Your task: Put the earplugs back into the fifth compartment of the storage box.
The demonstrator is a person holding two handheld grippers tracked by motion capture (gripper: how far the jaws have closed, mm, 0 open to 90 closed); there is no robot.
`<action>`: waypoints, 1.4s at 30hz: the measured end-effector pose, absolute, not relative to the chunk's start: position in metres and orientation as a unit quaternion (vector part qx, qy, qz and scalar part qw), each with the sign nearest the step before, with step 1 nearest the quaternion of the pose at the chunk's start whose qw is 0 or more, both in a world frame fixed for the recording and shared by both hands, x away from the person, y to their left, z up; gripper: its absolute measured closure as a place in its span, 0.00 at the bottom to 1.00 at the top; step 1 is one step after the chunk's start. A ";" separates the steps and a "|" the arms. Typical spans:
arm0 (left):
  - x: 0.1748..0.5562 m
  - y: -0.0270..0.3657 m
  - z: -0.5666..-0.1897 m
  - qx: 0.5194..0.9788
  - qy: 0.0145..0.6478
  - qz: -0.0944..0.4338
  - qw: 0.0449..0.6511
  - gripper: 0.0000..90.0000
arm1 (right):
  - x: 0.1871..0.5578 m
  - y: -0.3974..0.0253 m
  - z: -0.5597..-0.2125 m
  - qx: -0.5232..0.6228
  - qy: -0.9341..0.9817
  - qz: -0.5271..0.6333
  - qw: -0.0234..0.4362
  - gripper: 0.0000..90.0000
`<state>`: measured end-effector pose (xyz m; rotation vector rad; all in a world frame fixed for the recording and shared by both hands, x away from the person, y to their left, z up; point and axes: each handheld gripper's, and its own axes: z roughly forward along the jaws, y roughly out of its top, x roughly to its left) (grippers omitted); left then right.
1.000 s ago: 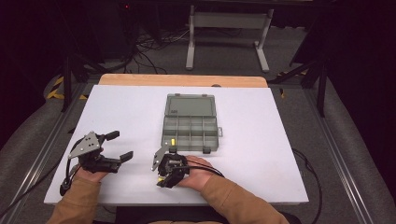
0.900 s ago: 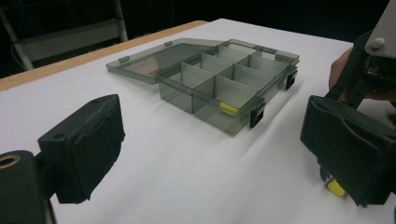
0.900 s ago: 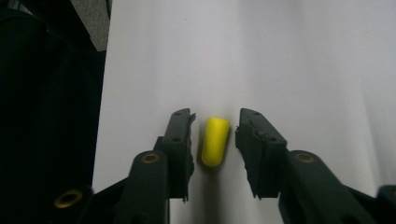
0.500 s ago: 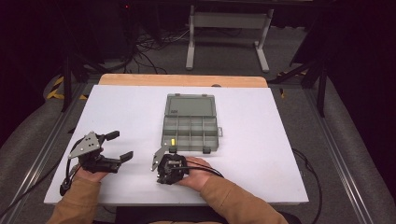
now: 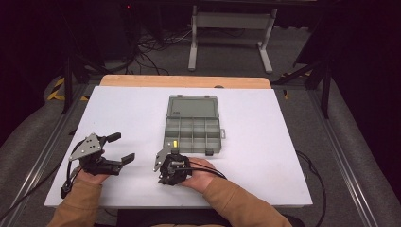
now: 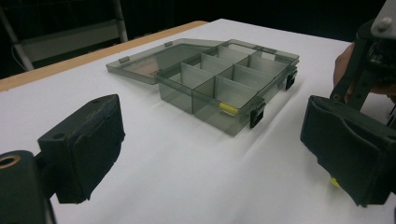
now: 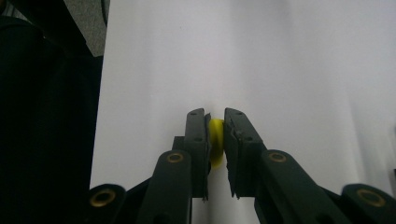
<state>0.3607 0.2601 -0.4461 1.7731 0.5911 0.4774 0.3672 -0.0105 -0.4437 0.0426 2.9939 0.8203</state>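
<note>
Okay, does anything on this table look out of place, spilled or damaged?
Nothing stands out. The organizer box sits square on the white table with its lid folded flat behind it, one small yellow piece in a front compartment. The right gripper pinches another yellow piece; the left gripper is open.

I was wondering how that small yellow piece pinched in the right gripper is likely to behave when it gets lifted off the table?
The yellow piece looks tiny beside the right gripper, so it is probably very light. Its outline appears rounded, so it may roll if released on the flat table. The jaws hold only a narrow sliver of it, so it could slip or pop out under an uneven squeeze.
</note>
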 end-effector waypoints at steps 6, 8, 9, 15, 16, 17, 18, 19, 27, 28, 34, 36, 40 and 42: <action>0.361 0.260 -0.446 0.755 0.254 0.201 0.571 0.08 | 0.371 -0.014 -0.435 0.017 0.961 0.273 0.022 0.89; 0.361 0.259 -0.447 0.753 0.255 0.199 0.573 0.08 | 0.373 -0.015 -0.432 0.019 0.961 0.276 0.021 0.89; 0.361 0.259 -0.447 0.754 0.254 0.199 0.572 0.08 | 0.374 -0.015 -0.431 0.018 0.961 0.275 0.023 0.89; 0.361 0.260 -0.446 0.755 0.254 0.201 0.569 0.08 | 0.378 -0.016 -0.420 0.017 0.959 0.282 0.030 0.89; 0.360 0.260 -0.446 0.755 0.256 0.199 0.570 0.08 | 0.380 -0.017 -0.416 0.019 0.958 0.286 0.032 0.89; 0.360 0.259 -0.447 0.754 0.255 0.199 0.572 0.08 | 0.380 -0.017 -0.416 0.019 0.958 0.286 0.032 0.89; 0.360 0.260 -0.446 0.755 0.256 0.199 0.570 0.08 | 0.381 -0.017 -0.415 0.021 0.957 0.286 0.032 0.89; 0.361 0.260 -0.446 0.755 0.254 0.201 0.570 0.08 | 0.383 -0.018 -0.412 0.023 0.957 0.285 0.036 0.89; 0.361 0.260 -0.446 0.756 0.254 0.203 0.569 0.08 | 0.391 -0.021 -0.399 0.029 0.955 0.291 0.049 0.89; 0.361 0.260 -0.446 0.756 0.254 0.203 0.569 0.08 | 0.393 -0.022 -0.397 0.030 0.954 0.294 0.050 0.89; 0.361 0.260 -0.446 0.756 0.253 0.203 0.569 0.08 | 0.400 -0.027 -0.391 0.043 0.950 0.305 0.055 0.89; 0.361 0.260 -0.446 0.756 0.253 0.203 0.569 0.08 | 0.402 -0.028 -0.389 0.047 0.949 0.306 0.056 0.89; 0.361 0.260 -0.446 0.755 0.254 0.201 0.569 0.08 | 0.406 -0.030 -0.386 0.054 0.948 0.309 0.060 0.89; 0.361 0.260 -0.446 0.755 0.254 0.201 0.569 0.08 | 0.408 -0.031 -0.385 0.058 0.947 0.310 0.063 0.89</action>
